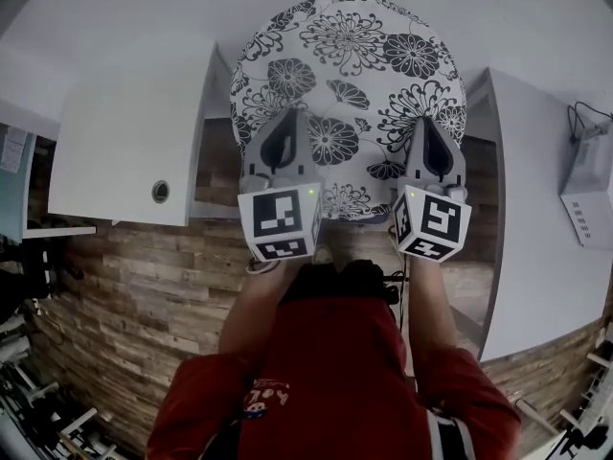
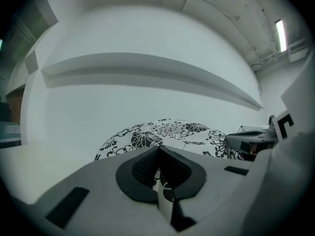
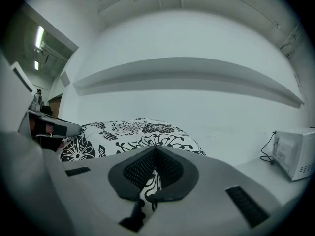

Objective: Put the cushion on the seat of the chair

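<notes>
Two grippers pinch the near edge of the round cushion (image 1: 345,75), white with black flowers. The left gripper (image 1: 285,121) bites its left part and the right gripper (image 1: 429,125) its right part, well apart from each other.

In the left gripper view, the left gripper (image 2: 160,173) has its dark pads closed on a fold of patterned fabric, and the rest of the cushion (image 2: 167,132) bulges just beyond the jaws. The right gripper view shows the same thing: the right gripper (image 3: 152,178) is clamped on a strip of fabric, with the cushion (image 3: 133,132) spreading ahead and to its left.

From the head view, the cushion hangs in front of the person, lifted off the wooden floor (image 1: 124,295). It sits between two white tables, one to the left (image 1: 134,132) and one to the right (image 1: 536,218). A microwave (image 1: 589,180) stands on the right table. Behind the cushion is a pale wall (image 2: 147,38) carrying a long shelf (image 2: 147,68).
</notes>
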{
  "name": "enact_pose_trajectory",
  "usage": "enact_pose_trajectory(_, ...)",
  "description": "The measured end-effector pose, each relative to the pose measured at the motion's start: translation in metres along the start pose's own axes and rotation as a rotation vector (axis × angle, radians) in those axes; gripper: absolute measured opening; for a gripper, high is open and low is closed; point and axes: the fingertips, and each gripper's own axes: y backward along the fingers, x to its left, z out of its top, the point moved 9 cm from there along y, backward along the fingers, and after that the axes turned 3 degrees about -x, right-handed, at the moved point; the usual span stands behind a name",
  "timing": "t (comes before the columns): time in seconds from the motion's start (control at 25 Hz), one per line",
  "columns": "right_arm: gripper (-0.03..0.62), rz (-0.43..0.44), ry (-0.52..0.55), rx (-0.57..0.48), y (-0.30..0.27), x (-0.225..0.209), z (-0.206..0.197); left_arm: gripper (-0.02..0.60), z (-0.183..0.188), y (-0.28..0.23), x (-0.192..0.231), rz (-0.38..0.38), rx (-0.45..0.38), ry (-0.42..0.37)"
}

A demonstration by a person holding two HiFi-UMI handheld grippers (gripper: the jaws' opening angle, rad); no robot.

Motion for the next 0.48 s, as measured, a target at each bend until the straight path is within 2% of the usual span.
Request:
enact_pose_trajectory(0.2,0.028,-0.008,0.029,0.076,-0.003,0.004,0.019,0.028,0.008,-0.002,0.007,-0.014,0.075,0.072)
enact_pose_trajectory(0.48,0.028,-0.003,0.036,0.167,-0.007,0.003,0.034,0.028,0.02,-0.006,0.009,-0.016,0.152,0.104)
